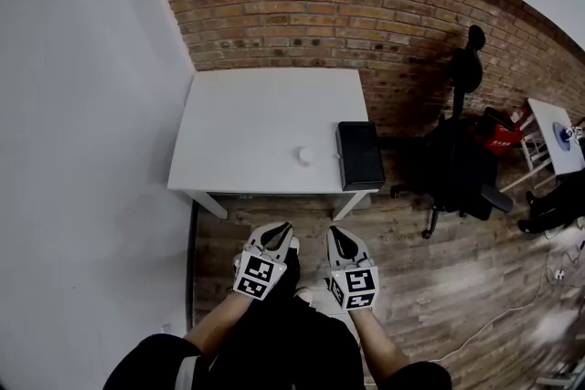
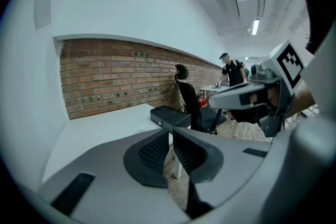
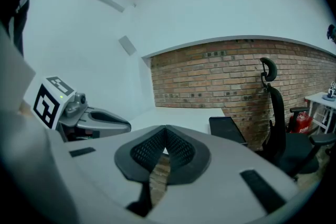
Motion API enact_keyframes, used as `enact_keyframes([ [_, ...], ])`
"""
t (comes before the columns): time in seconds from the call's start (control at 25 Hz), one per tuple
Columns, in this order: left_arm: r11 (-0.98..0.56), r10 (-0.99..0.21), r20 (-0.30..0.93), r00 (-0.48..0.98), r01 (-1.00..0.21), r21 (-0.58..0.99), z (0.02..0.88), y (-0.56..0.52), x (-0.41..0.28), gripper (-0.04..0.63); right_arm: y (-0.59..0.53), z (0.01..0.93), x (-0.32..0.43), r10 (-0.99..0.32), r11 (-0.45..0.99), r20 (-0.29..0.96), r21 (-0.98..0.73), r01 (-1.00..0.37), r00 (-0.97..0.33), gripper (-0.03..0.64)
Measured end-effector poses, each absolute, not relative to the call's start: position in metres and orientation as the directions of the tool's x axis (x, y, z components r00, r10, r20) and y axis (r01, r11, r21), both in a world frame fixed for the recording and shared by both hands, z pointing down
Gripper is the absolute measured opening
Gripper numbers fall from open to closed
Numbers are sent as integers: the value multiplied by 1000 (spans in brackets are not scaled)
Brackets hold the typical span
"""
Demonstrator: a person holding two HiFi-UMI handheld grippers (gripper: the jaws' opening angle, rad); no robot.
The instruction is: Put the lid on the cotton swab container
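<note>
Tabletop, white and rectangular [image 1: 265, 119], stands with its far edge against a red-brown brick wall [image 1: 366, 5]. Near the tabletop's front edge, right of its middle, sits a small round white item [image 1: 304, 155]. It is too small to tell whether it is the cotton swab container, its lid, or both together. A flat black rectangular box [image 1: 359, 155] lies at the tabletop's right end, just beside the white item but apart from it.

Both tools are off the tabletop, in front of its near edge and over the wooden plank floor [image 1: 439, 279]. The left hand-held gripper [image 1: 280, 231] has its jaws drawn together with only a thin slit between the ribbed black pads [image 2: 155, 150] and nothing in it. The right hand-held gripper [image 1: 336, 235] is side by side with it, its jaws also closed: their tips meet and they carry nothing. Each points toward the tabletop's front edge. Neither reaches the white item.

To the right of the tabletop, a black office chair [image 1: 462, 155] stands on the floor. Farther right of the tabletop is a small white side table [image 1: 553, 132]. The left gripper view shows a person in dark clothes [image 2: 231, 70] standing well beyond the tabletop's right end.
</note>
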State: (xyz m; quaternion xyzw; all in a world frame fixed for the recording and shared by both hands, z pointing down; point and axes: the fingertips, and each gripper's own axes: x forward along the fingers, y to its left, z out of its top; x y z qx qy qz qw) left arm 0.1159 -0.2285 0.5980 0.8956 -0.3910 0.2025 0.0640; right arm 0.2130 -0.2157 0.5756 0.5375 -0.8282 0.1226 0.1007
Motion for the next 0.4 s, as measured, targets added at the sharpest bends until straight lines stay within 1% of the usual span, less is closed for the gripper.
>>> enact_keyframes([
  [0.4, -676, -683, 404, 609, -737, -31, 597, -222, 110, 34, -209, 582, 198, -848, 421, 311, -96, -902, -429, 21],
])
